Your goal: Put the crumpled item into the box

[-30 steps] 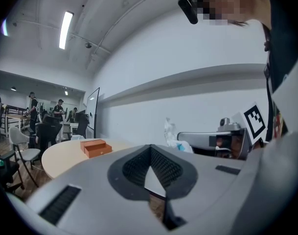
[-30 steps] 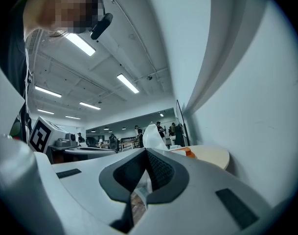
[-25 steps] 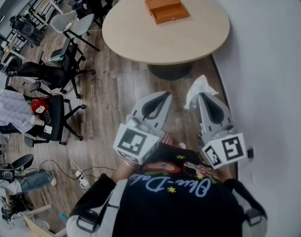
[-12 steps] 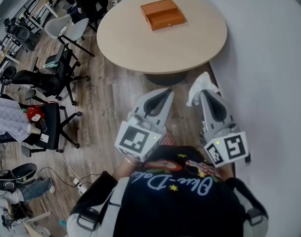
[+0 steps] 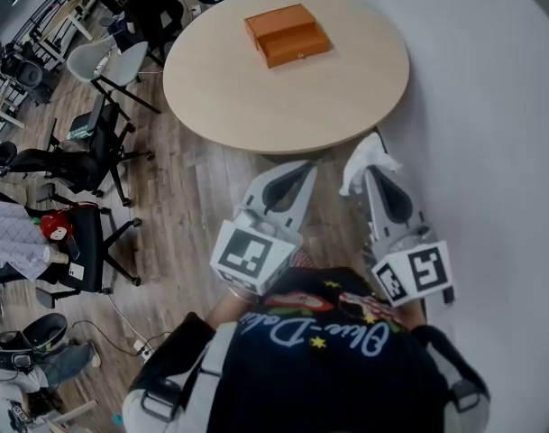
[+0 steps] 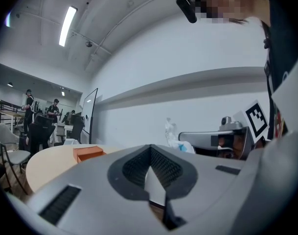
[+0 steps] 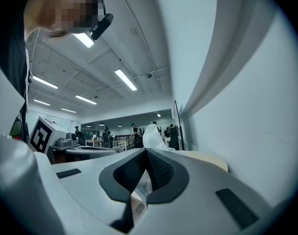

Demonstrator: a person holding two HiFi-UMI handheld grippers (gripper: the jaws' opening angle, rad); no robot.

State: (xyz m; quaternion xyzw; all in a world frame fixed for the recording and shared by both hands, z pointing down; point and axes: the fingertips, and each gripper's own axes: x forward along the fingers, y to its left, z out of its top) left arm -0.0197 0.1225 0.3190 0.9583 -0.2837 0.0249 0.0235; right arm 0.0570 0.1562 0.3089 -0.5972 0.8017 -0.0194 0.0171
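Clamping the crumpled tissue (image 5: 368, 159), right gripper (image 5: 370, 175) extends forward beside closed, empty left gripper (image 5: 305, 166).

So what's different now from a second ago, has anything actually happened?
The person has stepped closer to the round table: its near edge and the orange box on it now sit nearer the grippers. Nothing was picked up or let go. The right gripper still clamps the crumpled white tissue, and the left gripper stays shut and empty.
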